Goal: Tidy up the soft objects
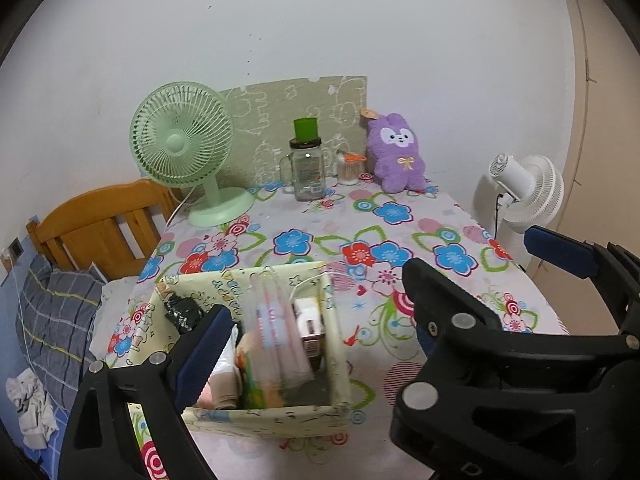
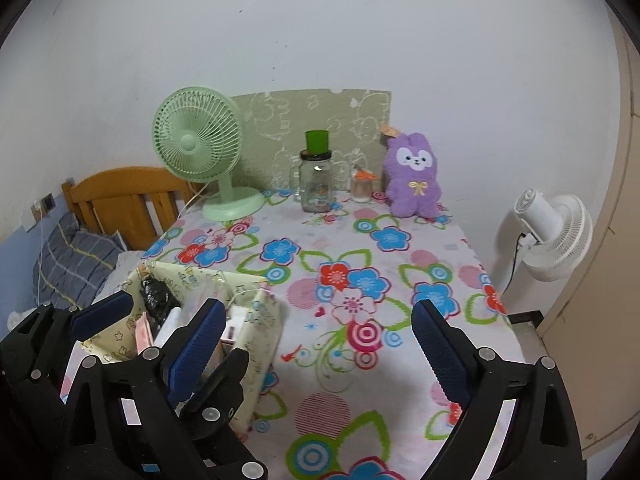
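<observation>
- A purple plush rabbit [image 1: 396,152] is seen propped upright at the far edge of the surface [image 1: 440,280], against a patterned board [image 1: 296,104] leaning on the wall.
- A clear glass jar [image 1: 306,172] with a green cup on its lid is placed left of the plush, and a small container [image 1: 350,168], whose contents cannot be made out, stands between them.
- A green desk fan [image 1: 184,148] is set at the far left corner of the surface.
- A pale fabric storage box [image 2: 256,344] is positioned near the front left, filled with assorted items, possibly packets and a black bag.
- The left hand-held gripper [image 1: 316,344] is held wide open above the box, with nothing between its blue-padded fingers.
- The right hand-held gripper [image 2: 320,332] is likewise spread wide and empty over the flowered cloth, just right of the box.
- A white standing fan [image 2: 556,232] is seen beyond the right edge, and a bed with a wooden headboard [image 2: 128,196] on the left.
</observation>
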`<state>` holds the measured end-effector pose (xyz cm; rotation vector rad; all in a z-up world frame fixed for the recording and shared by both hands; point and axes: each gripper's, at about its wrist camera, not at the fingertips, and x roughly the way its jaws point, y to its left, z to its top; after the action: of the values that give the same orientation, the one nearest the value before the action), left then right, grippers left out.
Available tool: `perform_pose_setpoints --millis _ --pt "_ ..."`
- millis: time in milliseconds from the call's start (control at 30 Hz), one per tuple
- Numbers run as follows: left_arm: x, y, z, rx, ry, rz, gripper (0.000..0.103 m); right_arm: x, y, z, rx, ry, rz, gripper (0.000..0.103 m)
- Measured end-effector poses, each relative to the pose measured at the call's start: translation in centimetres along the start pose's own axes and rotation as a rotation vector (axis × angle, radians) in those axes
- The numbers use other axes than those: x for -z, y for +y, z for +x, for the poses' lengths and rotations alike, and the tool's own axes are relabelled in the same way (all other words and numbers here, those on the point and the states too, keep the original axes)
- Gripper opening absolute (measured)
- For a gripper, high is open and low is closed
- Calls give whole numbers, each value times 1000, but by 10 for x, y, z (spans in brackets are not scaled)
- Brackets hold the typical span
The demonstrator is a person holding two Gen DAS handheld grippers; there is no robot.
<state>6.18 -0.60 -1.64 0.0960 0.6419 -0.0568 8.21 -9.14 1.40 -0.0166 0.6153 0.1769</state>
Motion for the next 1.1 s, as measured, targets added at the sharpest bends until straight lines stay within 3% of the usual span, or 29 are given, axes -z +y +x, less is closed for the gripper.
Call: perform_pose_setpoints --millis 533,1100 --pt "-8 -38 -29 -5 -68 -2 99 4 -59 -42 59 -76 63 99" --pt "-2 -34 -66 -26 -138 -50 102 11 -83 -88 90 -142 69 99"
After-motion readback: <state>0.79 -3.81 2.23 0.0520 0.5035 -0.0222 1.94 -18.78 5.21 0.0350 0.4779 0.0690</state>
